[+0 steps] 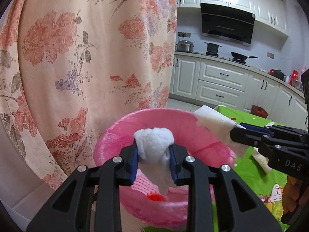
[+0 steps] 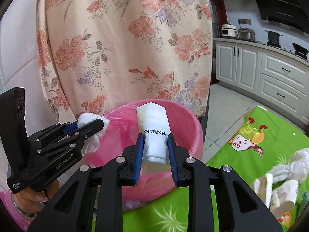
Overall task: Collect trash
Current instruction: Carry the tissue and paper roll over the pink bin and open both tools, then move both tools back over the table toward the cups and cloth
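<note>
A pink bin (image 1: pixel 179 123) lined with a pink bag stands at the edge of the green table. My left gripper (image 1: pixel 154 154) is shut on a crumpled white tissue wad (image 1: pixel 153 141), held over the bin's opening. In the right wrist view, my right gripper (image 2: pixel 155 150) is shut on a white tube (image 2: pixel 154 127) with black Korean print, its flat end pointing up over the bin (image 2: pixel 185 119). The left gripper (image 2: pixel 90 125) and its tissue (image 2: pixel 87 118) hang over the bin's left rim. From the left wrist view, the right gripper (image 1: pixel 237 129) and tube (image 1: pixel 214 121) reach over the right rim.
A floral curtain (image 1: pixel 87 58) hangs right behind the bin. The green cartoon tablecloth (image 2: pixel 241 154) carries another crumpled tissue (image 2: pixel 295 166) and white packets (image 2: pixel 283 195) at the right. Something red (image 1: pixel 155 197) lies inside the bin. Kitchen cabinets (image 1: pixel 222 77) stand far back.
</note>
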`<state>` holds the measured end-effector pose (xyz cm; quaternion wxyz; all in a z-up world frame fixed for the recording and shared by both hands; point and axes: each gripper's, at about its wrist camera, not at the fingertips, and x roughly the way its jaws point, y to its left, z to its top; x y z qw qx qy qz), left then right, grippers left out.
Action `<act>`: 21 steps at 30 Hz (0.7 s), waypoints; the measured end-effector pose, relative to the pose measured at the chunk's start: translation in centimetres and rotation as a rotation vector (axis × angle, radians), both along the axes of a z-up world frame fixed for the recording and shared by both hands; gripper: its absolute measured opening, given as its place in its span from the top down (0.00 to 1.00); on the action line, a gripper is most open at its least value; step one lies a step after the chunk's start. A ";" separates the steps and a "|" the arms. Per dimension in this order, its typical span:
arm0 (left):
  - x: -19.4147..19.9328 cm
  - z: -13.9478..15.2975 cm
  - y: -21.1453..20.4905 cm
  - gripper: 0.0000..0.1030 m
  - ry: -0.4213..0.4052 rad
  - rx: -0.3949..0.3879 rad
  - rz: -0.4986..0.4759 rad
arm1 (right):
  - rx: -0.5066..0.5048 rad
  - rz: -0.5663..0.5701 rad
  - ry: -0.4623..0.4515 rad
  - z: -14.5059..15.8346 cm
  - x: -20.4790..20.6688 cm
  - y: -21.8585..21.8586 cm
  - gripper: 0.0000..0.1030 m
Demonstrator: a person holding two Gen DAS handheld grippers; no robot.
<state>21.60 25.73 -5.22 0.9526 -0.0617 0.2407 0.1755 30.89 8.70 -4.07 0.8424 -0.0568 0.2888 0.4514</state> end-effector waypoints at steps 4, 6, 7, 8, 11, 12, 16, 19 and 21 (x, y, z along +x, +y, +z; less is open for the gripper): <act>0.6 -0.6 1.0 0.43 0.013 -0.013 0.083 | 0.014 0.015 0.027 -0.3 1.0 0.8 0.57; 0.4 -0.7 1.3 0.42 0.007 -0.029 0.105 | 0.036 0.008 0.039 -0.4 1.3 0.4 0.53; 0.3 -0.7 1.2 0.39 0.011 -0.023 0.117 | 0.042 0.002 0.045 -0.5 1.5 0.1 0.53; 0.2 -0.7 1.1 0.37 0.009 -0.015 0.127 | 0.048 -0.010 0.048 -0.6 1.7 -0.5 0.53; -0.4 -0.5 -0.3 0.27 -0.022 -0.001 0.130 | 0.066 -0.061 0.040 -0.8 2.1 -3.0 0.53; -0.5 -0.3 -1.1 0.21 -0.041 0.000 0.123 | 0.066 -0.082 0.029 -0.7 2.1 -3.9 0.53; -0.5 0.3 -5.5 0.10 -0.113 -0.040 0.080 | 0.063 -0.197 -0.017 -1.1 1.8 -9.1 0.53; 1.0 -0.1 -9.9 0.09 -0.112 -0.061 -0.014 | 0.039 -0.286 -0.044 -1.9 1.3 -13.3 0.53; 2.1 -0.7 -13.0 0.09 -0.091 -0.049 -0.078 | 0.016 -0.342 -0.057 -2.6 1.1 -15.7 0.53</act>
